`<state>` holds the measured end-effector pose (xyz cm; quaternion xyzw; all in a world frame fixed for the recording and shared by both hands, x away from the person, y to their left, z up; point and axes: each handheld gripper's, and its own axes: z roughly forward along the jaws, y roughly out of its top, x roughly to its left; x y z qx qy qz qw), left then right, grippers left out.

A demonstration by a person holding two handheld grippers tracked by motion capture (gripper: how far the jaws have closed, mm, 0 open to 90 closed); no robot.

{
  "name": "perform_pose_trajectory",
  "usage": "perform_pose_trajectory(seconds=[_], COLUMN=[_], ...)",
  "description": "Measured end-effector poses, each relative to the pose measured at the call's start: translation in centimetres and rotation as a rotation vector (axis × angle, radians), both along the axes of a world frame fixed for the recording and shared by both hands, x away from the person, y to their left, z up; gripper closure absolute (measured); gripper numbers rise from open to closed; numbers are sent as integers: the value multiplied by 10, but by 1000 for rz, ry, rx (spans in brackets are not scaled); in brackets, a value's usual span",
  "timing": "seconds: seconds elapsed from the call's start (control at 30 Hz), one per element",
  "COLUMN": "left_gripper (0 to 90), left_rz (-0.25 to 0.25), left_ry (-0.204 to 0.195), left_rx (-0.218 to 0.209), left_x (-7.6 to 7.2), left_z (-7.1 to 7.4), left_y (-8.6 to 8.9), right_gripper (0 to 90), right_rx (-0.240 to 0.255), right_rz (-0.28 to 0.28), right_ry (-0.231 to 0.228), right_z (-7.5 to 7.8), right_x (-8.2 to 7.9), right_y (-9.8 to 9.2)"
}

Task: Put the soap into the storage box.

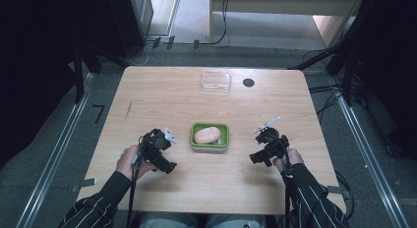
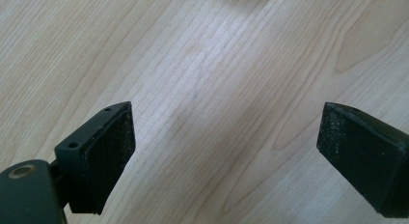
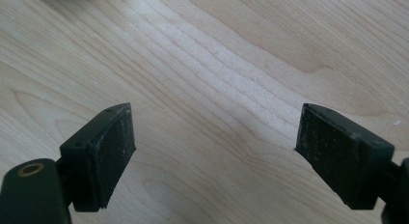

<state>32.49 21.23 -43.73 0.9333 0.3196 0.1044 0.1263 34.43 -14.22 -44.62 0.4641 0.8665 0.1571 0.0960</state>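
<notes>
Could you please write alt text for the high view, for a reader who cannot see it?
A green tray holding a bread roll sits mid-table, flanked by the open left gripper and right gripper. A clear lid lies near the wooden table far edge.

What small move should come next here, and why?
Probably bring the left tool toward the green container holding the bread roll. Both tools are open and empty over bare table, the clear lid lies far off.
</notes>
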Motion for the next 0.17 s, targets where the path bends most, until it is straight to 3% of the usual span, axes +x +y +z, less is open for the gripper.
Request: perform_pose_trajectory(seconds=[0.17], left_gripper=[72], left_rz=[-3], left_ry=[9], left_rx=[-10], left_x=[3], left_z=[-3], left_y=[-1], right_gripper=[140], right_rx=[-1], right_rz=[-1], right_ry=[0], right_z=[0], right_x=[0], right_y=[0])
